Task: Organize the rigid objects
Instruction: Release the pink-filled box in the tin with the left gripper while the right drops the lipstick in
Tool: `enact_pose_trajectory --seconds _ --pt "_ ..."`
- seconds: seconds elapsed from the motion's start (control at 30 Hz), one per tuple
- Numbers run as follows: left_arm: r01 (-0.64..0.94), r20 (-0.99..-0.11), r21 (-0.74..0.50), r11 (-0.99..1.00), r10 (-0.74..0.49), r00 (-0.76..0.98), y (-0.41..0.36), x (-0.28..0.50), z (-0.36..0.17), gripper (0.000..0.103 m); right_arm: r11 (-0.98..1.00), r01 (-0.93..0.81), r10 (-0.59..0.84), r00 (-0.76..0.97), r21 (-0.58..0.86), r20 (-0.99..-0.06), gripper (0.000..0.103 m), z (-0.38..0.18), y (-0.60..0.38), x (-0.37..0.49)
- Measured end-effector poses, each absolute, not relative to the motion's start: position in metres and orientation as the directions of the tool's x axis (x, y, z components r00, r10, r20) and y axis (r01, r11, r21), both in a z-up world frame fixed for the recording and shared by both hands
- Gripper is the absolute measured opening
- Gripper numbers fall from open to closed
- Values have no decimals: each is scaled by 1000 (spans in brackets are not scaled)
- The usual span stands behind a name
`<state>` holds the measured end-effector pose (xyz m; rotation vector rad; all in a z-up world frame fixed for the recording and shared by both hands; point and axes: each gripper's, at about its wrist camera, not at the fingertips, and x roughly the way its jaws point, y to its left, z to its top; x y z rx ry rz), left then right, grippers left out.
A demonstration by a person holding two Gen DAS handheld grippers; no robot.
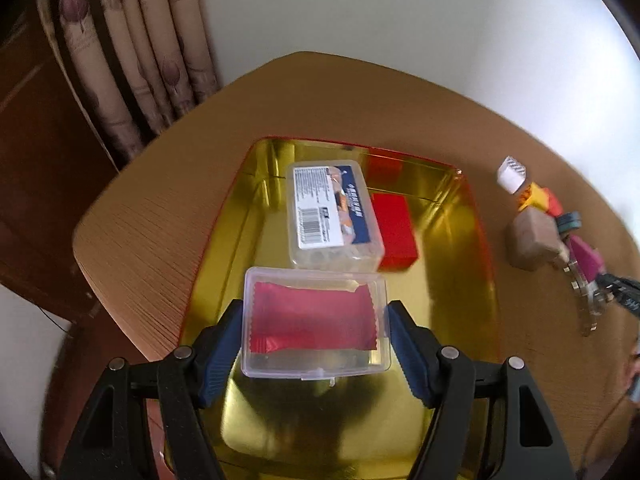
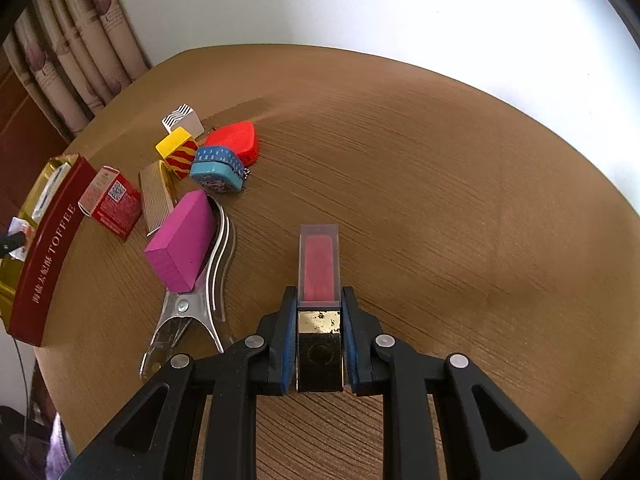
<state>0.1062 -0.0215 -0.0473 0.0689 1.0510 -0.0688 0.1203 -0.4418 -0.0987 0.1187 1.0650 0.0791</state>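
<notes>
My left gripper (image 1: 316,322) is shut on a clear plastic box (image 1: 316,326) with a red sachet inside, held over the gold tin tray (image 1: 460,280). In the tray lie a clear labelled box (image 1: 332,216) and a red block (image 1: 394,232). My right gripper (image 2: 319,312) is shut on a lipstick (image 2: 319,276) with a clear cap and a gold-black base, low over the wooden table (image 2: 440,200). The tray's red wall reading TOFFEE (image 2: 44,256) is at the far left of the right wrist view.
A pile lies on the table between the grippers: a magenta block (image 2: 180,240), a clear clip (image 2: 200,300), a red carton (image 2: 112,200), a gold comb (image 2: 154,196), a yellow-striped block (image 2: 178,150), a teal tin (image 2: 216,170), a red case (image 2: 236,140), a white cube (image 2: 182,120). Curtains hang behind on the left.
</notes>
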Motion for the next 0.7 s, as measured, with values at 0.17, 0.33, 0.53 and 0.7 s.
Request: enact_pose_trajectory --seconds 0.17,0.33,0.53,0.7 --pt "91 -838 149 985 77 540 -30 104 -44 72 986 12 138 484 164 -864 19 -98 -448 118" --pt "155 -829 281 947 158 537 -47 105 -49 73 982 30 149 485 186 -862 19 -98 -456 117" --pt "103 -804 164 981 73 590 -30 99 -26 73 977 56 151 507 207 -849 19 -90 -463 113" --pt "22 -792 26 999 7 610 -8 74 -11 73 970 50 173 546 238 -820 19 -66 -462 109"
